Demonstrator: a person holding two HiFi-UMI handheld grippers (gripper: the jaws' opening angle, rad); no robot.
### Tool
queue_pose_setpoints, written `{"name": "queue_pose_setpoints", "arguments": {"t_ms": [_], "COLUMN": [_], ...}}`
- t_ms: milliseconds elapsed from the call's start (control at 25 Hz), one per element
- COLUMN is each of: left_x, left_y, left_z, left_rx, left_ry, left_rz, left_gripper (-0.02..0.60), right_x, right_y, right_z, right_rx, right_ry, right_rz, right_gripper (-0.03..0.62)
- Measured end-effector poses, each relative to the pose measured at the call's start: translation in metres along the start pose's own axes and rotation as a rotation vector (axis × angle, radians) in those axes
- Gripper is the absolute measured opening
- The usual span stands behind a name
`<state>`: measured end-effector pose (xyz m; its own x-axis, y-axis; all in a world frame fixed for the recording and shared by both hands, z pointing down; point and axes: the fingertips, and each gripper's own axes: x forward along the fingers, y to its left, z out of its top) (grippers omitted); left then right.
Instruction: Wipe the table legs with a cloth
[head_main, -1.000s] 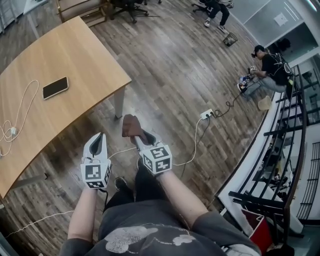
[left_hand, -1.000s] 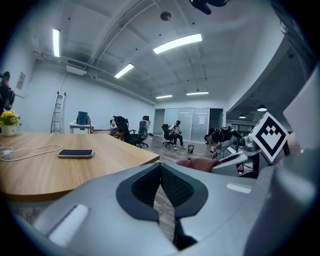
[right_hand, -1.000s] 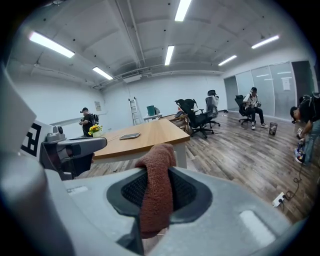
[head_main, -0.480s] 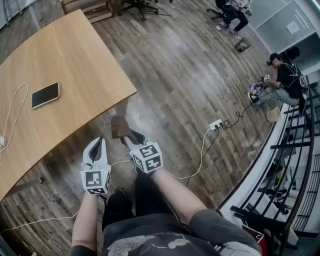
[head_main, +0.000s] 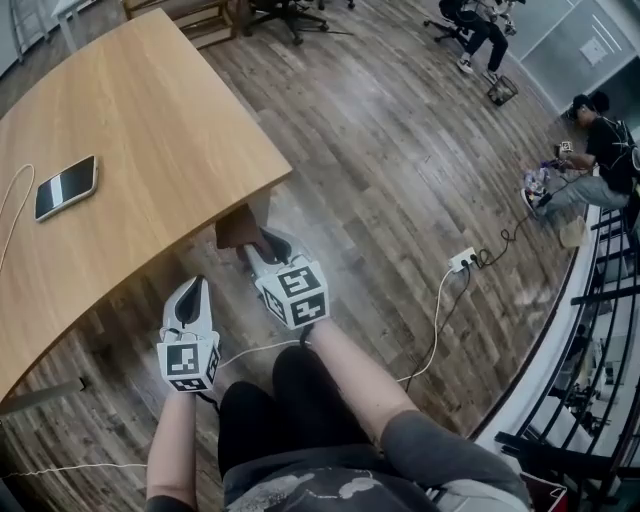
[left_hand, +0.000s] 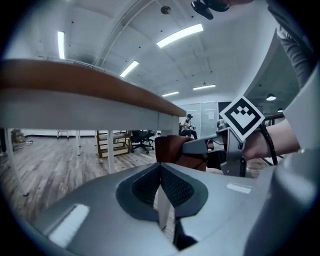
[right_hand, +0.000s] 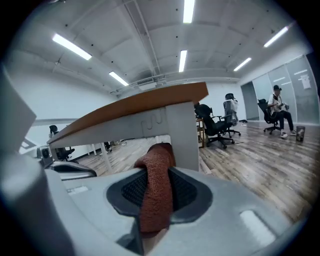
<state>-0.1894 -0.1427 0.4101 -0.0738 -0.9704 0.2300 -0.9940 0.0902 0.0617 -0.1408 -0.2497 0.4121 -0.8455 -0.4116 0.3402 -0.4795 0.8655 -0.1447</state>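
Observation:
The wooden table (head_main: 150, 120) fills the left of the head view; its grey corner leg (head_main: 262, 208) shows just under the corner. My right gripper (head_main: 252, 243) is shut on a brown cloth (head_main: 238, 228), held low beside that leg. In the right gripper view the cloth (right_hand: 156, 190) hangs between the jaws, directly in front of the leg (right_hand: 182, 135); I cannot tell whether they touch. My left gripper (head_main: 190, 298) hovers lower left over the floor, shut and holding nothing. In its own view, the left gripper (left_hand: 160, 167) looks at the cloth (left_hand: 172, 150) under the tabletop.
A phone (head_main: 65, 187) and a white cable lie on the table. A power strip (head_main: 462, 262) with cords sits on the wood floor to the right. A seated person (head_main: 600, 140) and office chairs (head_main: 285, 12) are farther off. A black railing (head_main: 600, 380) runs along the right.
My right gripper has carried the cloth forward from open floor to the table's corner leg. The view has shifted toward the table. The left gripper stays low and shut.

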Motion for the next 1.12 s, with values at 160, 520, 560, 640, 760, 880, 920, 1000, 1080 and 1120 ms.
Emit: {"name": "queue_pose_setpoints", "arguments": {"t_ms": [160,520,560,640,760,880,920,1000,1080,1120], "left_x": [0.022,0.064,0.067,0.071,0.077,0.090,0.095,0.104,0.112,0.115], "left_y": [0.023,0.033,0.035,0.041,0.053,0.065,0.068,0.077,0.086,0.090], "left_z": [-0.049,-0.144,-0.154,-0.173,-0.195,-0.221,-0.231,-0.250,-0.269,-0.277], "left_rx": [0.004,0.071,0.068,0.064,0.052,0.050,0.050,0.042,0.027,0.018], "left_ry": [0.000,-0.050,-0.050,-0.048,-0.059,-0.052,-0.046,-0.034,-0.019,-0.011], "left_rz": [0.018,-0.027,-0.028,-0.024,-0.012,-0.013,-0.012,-0.005,0.009,0.016], "left_gripper": [0.018,0.018,0.018,0.018,0.018,0.018,0.018,0.018,0.018,0.018], "right_x": [0.018,0.060,0.064,0.073,0.085,0.096,0.099,0.107,0.114,0.117], "right_y": [-0.013,-0.036,-0.039,-0.043,-0.049,-0.055,-0.057,-0.061,-0.065,-0.067], "right_z": [-0.029,-0.145,-0.155,-0.177,-0.204,-0.234,-0.246,-0.271,-0.295,-0.306], "right_rx": [-0.010,-0.069,-0.074,-0.079,-0.092,-0.101,-0.102,-0.097,-0.090,-0.090], "right_ry": [-0.041,0.015,0.021,0.037,0.059,0.086,0.100,0.133,0.165,0.180], "right_rz": [0.006,0.025,0.026,0.030,0.040,0.040,0.037,0.028,0.020,0.017], "right_gripper": [0.084,0.084,0.084,0.084,0.084,0.084,0.084,0.084,0.084,0.084]}}
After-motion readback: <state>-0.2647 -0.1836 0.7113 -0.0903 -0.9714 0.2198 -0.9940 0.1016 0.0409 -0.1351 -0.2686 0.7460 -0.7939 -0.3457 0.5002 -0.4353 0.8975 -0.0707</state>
